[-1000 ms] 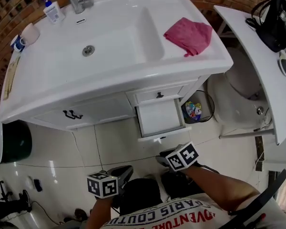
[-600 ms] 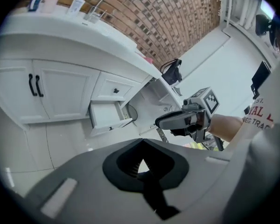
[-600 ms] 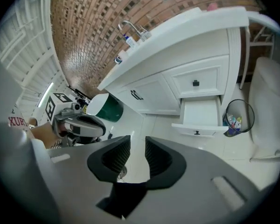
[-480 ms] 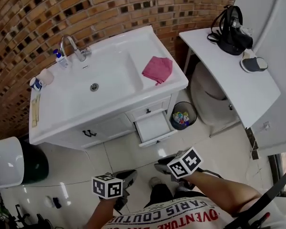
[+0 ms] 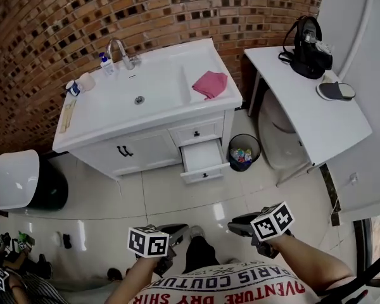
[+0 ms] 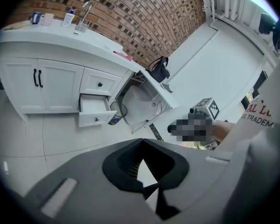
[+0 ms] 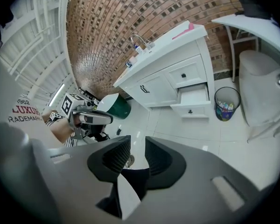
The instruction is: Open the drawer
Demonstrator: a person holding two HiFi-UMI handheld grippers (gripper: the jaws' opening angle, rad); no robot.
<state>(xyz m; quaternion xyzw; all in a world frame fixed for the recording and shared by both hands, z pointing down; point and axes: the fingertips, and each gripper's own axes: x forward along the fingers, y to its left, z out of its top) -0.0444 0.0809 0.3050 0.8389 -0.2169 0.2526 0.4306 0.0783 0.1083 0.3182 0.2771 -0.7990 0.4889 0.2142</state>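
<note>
The lower drawer is seen in the head view at about 12 o'clock from the person. It is drawn well out of the white cabinet under the counter, so its pale inside is open to view. The task is therefore judged to be as good as done. The upper drawer, directly at 12 o'clock of it, is left flush with the cabinet front. A pink cloth is laid on the counter further along the same line, clear of anything that had to move. A bin stands on the floor just beside the open drawer at its 3 o'clock, outside the path of the pull. The small dark knob on the drawer front is turned toward the person and is touched by nothing. The left gripper is held low and close to the body, well apart from the cabinet. Its jaw tips are brought together with nothing between them. The right gripper, at 3 o'clock of the left one, is kept equally far back. Its jaws are parted by a narrow gap, through which only floor and the person's dark clothing are seen. Both grippers are angled down toward the floor, probably because no further hold on the knob is needed.
</note>
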